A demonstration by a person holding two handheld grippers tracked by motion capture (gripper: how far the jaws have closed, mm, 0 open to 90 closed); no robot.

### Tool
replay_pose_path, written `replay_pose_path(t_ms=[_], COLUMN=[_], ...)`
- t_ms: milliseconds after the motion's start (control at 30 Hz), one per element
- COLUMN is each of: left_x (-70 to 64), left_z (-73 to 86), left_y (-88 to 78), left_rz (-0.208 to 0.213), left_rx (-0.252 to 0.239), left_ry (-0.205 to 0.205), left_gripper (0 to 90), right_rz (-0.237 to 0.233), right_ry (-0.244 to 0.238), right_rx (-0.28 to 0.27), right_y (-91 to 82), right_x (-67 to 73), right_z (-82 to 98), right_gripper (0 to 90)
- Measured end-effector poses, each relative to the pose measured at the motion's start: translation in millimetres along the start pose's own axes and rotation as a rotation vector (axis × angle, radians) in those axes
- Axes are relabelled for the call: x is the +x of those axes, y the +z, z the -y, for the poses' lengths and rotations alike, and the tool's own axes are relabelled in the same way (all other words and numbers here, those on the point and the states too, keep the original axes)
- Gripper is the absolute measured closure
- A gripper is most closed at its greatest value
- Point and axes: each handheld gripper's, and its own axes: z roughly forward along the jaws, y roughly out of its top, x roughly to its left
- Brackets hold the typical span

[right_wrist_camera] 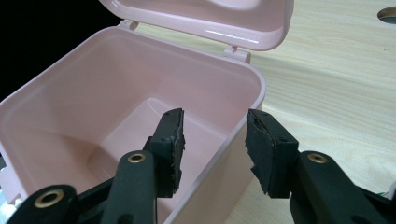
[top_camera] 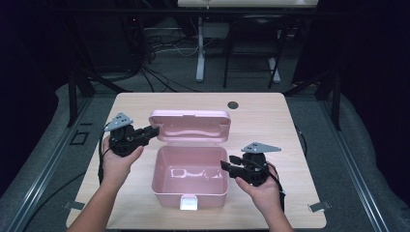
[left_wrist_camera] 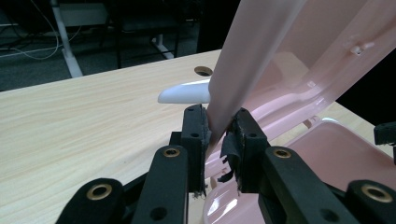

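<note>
Sitting near the middle of the wooden table (top_camera: 270, 116), the pink plastic box (top_camera: 189, 182) is open and, as far as we can see, has nothing in it, with its hinged lid (top_camera: 189, 126) standing up at the far side. We hold that lid by its left edge with the left gripper (top_camera: 152, 132): in the left gripper view both pads (left_wrist_camera: 198, 133) sit against the pink rim, 1 on each face, so the jaws are clamped on the lid. We judge this grip is there to steer the lid on its hinges, most likely to swing it down over the box.

We keep the right gripper (top_camera: 227, 166) at the box's right wall. In the right gripper view its 2 jaws straddle that wall, 1 inside the box and 1 outside, with a visible gap on each side, so they are parted and not squeezing. Placed so, it looks meant to steady the box while the lid turns.

That inner jaw lies in the lid's path and would need to come out before the lid can seat. A white latch (top_camera: 188, 202) sits on the near wall. Farther off, a round cable hole (top_camera: 233, 105) marks the table's far edge, well apart from the work, and dark cables and desk legs (top_camera: 200, 53) lie on the floor beyond.
</note>
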Motion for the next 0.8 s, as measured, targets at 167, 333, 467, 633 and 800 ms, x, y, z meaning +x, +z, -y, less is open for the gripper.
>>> replay_pose_path(t_ms=[167,333,467,633,800], left_x=[2.3,4.0,4.2,5.4,7.8], left_z=[1.6,1.3,0.9,-1.4,-3.9], left_y=[3.2,5.2,8.5,11.3,15.3], left_rz=[0.0,-0.006,-0.021,-0.03,-0.037], left_rx=[-0.006,-0.007,-0.014,-0.003,0.01], left_ry=[-0.015,-0.021,-0.032,-0.039,-0.048], left_gripper=[78.8,79.8,80.8,81.8,82.6], right_rz=[0.001,-0.001,0.0,-0.001,-0.001], right_ry=[0.0,0.007,0.005,0.009,0.007], right_rx=[0.004,0.004,0.003,0.009,0.012], right_y=[0.6,0.6,1.6,2.2,3.1], right_x=[0.0,-0.3,-0.5,-0.4,-1.1], right_z=[0.3,0.5,1.0,1.4,1.8], right_gripper=[56.8,56.9,56.8,56.7,56.7])
